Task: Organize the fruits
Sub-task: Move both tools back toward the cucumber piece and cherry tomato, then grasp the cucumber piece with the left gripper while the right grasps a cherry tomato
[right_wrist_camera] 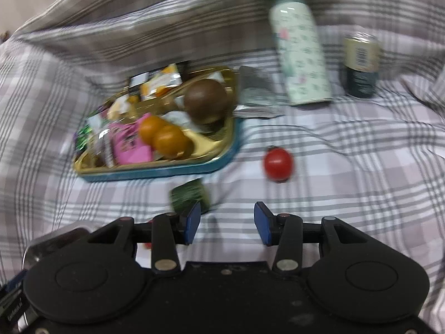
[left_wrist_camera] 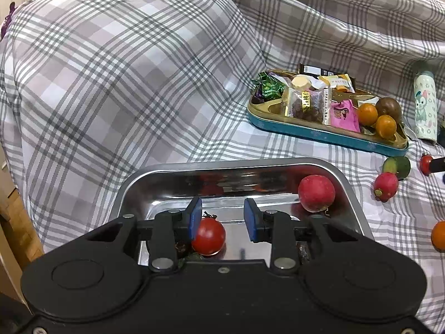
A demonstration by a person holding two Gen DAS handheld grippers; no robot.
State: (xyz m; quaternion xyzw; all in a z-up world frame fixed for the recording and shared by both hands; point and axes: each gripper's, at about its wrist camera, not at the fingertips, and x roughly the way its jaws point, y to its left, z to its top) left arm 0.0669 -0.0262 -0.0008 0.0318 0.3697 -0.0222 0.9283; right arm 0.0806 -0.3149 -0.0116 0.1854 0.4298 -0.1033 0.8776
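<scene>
Steel tray point(left_wrist_camera: 155, 178) holds 1 cherry tomato point(left_wrist_camera: 208, 236) and 1 radish point(left_wrist_camera: 316, 193). Left gripper point(left_wrist_camera: 222, 218) hovers over it, fingers apart, tomato touching just 1 pad. Right gripper point(right_wrist_camera: 227, 224) is empty, fingers apart, beside the tray near a loose tomato point(right_wrist_camera: 278, 165).

Tomato point(left_wrist_camera: 208, 236) and radish point(left_wrist_camera: 316, 193) in steel tray point(left_wrist_camera: 155, 178)

Bare checked bedsheet point(right_wrist_camera: 347, 183) lies open ahead of the right gripper point(right_wrist_camera: 227, 222), with only a red tomato point(right_wrist_camera: 278, 164) on it. The snack tray point(right_wrist_camera: 155, 171) blocks the left side, the bottle point(right_wrist_camera: 301, 53) and can point(right_wrist_camera: 361, 65) the far edge.
</scene>
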